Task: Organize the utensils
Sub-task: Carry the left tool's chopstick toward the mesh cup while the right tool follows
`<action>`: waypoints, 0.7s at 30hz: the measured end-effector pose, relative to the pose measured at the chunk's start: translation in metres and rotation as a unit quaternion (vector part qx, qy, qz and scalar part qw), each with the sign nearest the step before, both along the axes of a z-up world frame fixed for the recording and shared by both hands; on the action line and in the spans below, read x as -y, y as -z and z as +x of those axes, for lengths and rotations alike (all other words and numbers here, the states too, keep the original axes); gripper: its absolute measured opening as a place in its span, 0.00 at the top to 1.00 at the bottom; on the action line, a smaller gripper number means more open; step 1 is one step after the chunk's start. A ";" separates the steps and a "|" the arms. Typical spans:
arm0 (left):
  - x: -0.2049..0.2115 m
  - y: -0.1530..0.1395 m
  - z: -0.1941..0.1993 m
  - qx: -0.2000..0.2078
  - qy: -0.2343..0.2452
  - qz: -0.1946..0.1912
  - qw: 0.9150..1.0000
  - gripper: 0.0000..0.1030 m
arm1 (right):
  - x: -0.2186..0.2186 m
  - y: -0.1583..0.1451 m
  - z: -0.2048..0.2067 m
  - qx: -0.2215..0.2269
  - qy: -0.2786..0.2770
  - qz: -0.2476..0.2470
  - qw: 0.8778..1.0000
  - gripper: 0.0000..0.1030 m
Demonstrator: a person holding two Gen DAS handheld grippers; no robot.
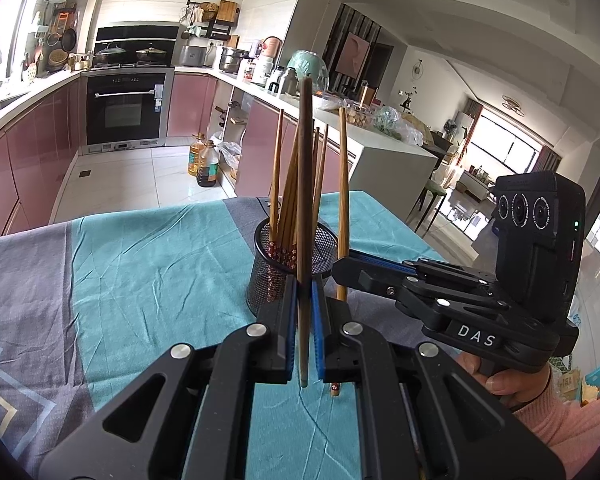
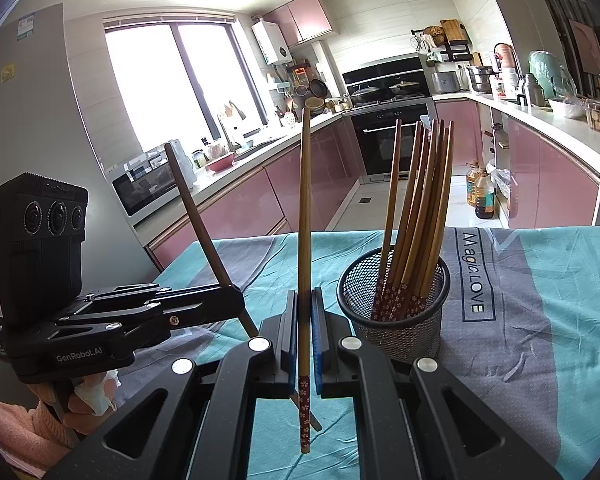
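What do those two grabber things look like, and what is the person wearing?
Both are black, with silver rivets on their linkage arms and blue pads on the fingers. The left gripper says "GenRobot.AI" in white and carries a black box with three round lenses. The right gripper says "DAS" and has the same box, with a small green light. The person wears fuzzy pink sleeves.

Place: home kitchen, open to a living room.
Cooking: built-in oven (image 1: 126, 106) under a hob with lidded pans (image 2: 366, 91).
Storage: pink cabinets (image 2: 548, 184) all round.
Counter: crowded with pots and jars (image 1: 260, 66).
Floor: oil bottles (image 1: 204, 160) on white tiles.
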State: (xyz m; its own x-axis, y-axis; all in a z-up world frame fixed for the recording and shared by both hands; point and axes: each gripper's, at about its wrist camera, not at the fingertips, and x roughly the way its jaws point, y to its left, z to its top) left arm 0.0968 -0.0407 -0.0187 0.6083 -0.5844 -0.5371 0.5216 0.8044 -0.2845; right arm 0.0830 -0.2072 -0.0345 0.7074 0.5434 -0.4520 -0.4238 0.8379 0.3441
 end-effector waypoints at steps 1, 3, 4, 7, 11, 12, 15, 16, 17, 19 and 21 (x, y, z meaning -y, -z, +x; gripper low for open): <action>0.000 0.000 0.000 0.000 0.000 0.000 1.000 0.93 | 0.000 0.000 0.000 0.000 0.001 0.000 1.000 0.95; 0.001 0.000 0.001 0.000 0.001 0.001 1.000 0.93 | 0.000 0.000 0.000 0.000 0.001 0.000 1.000 0.95; 0.001 0.000 0.002 0.000 0.001 0.002 1.000 0.93 | 0.001 0.000 0.001 0.001 0.001 0.000 1.000 0.95; 0.002 0.000 0.002 0.000 0.002 0.002 1.000 0.93 | 0.000 0.000 -0.001 0.001 0.001 -0.001 1.000 0.95; 0.002 0.000 0.004 0.000 0.002 0.003 1.000 0.93 | 0.000 0.001 -0.001 0.001 0.002 0.000 1.000 0.95; 0.003 0.000 0.004 0.000 0.002 0.003 1.000 0.93 | 0.001 0.000 -0.001 0.001 0.002 0.000 1.000 0.95; 0.002 0.000 0.004 0.000 0.003 0.003 1.000 0.93 | 0.000 0.001 -0.001 0.001 0.002 0.000 1.000 0.95; 0.003 0.000 0.004 0.001 0.003 0.003 1.000 0.93 | 0.000 0.001 -0.001 0.001 0.002 0.000 1.000 0.95; 0.002 0.000 0.004 0.001 0.003 0.003 1.000 0.93 | 0.000 0.001 -0.001 0.001 0.002 0.000 1.000 0.95; 0.002 0.000 0.004 0.001 0.003 0.003 1.000 0.93 | 0.001 0.001 0.000 0.001 0.001 -0.001 1.000 0.95; 0.001 0.000 0.004 0.001 0.004 0.004 1.000 0.93 | 0.001 0.001 0.000 0.001 0.002 -0.001 1.000 0.95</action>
State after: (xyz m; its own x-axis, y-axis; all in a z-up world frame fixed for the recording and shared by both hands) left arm 0.1012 -0.0416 -0.0188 0.6049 -0.5854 -0.5398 0.5287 0.8022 -0.2775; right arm 0.0825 -0.2082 -0.0350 0.7101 0.5407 -0.4510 -0.4221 0.8396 0.3420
